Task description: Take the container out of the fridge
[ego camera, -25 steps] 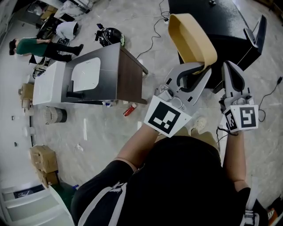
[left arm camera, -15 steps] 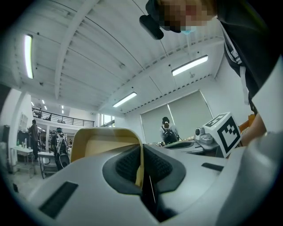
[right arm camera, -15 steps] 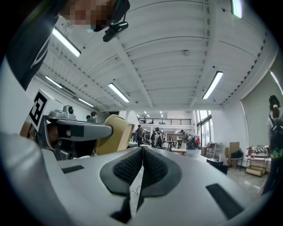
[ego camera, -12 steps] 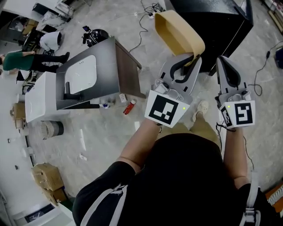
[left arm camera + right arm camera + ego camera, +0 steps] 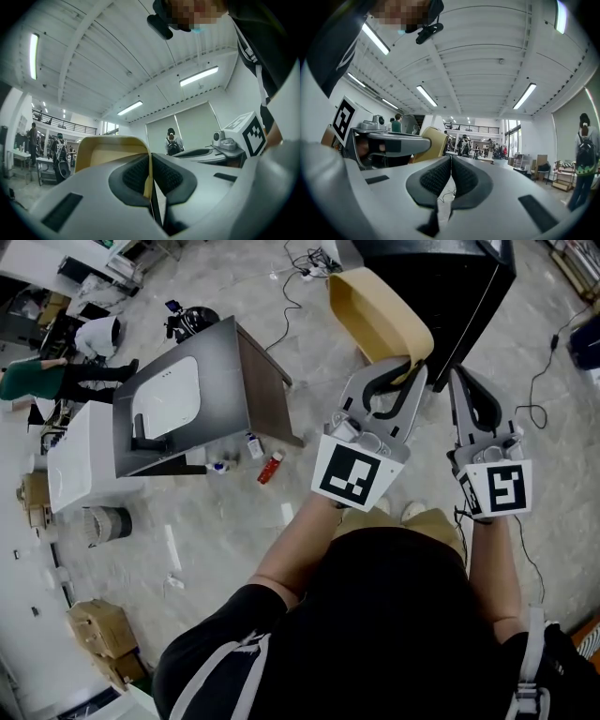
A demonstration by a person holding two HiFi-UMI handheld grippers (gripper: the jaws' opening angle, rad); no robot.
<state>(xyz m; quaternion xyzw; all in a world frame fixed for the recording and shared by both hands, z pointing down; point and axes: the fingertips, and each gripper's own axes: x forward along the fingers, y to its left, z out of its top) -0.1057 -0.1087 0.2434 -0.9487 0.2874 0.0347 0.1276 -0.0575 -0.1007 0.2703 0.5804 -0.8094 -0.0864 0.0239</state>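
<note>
The container (image 5: 377,315) is a tan, shallow tub, held up in the air and tilted. My left gripper (image 5: 415,367) is shut on its rim; in the left gripper view the thin yellow wall (image 5: 148,180) is pinched between the black pads and the tub (image 5: 110,152) rises behind. My right gripper (image 5: 457,374) stands beside it, shut with nothing in it; its pads (image 5: 436,177) meet in the right gripper view. The black fridge (image 5: 441,277) is just beyond both grippers, at the top of the head view.
A grey cabinet with a white sink top (image 5: 187,399) stands to the left on the marble floor. A red can (image 5: 269,467) and small bottles lie at its foot. Cables (image 5: 300,268) trail by the fridge. People stand far left (image 5: 56,381).
The view has shifted: the fridge and the cabinet have slid up and left in the picture. Both grippers kept their grip and spacing, the right one moving slightly nearer the left.
</note>
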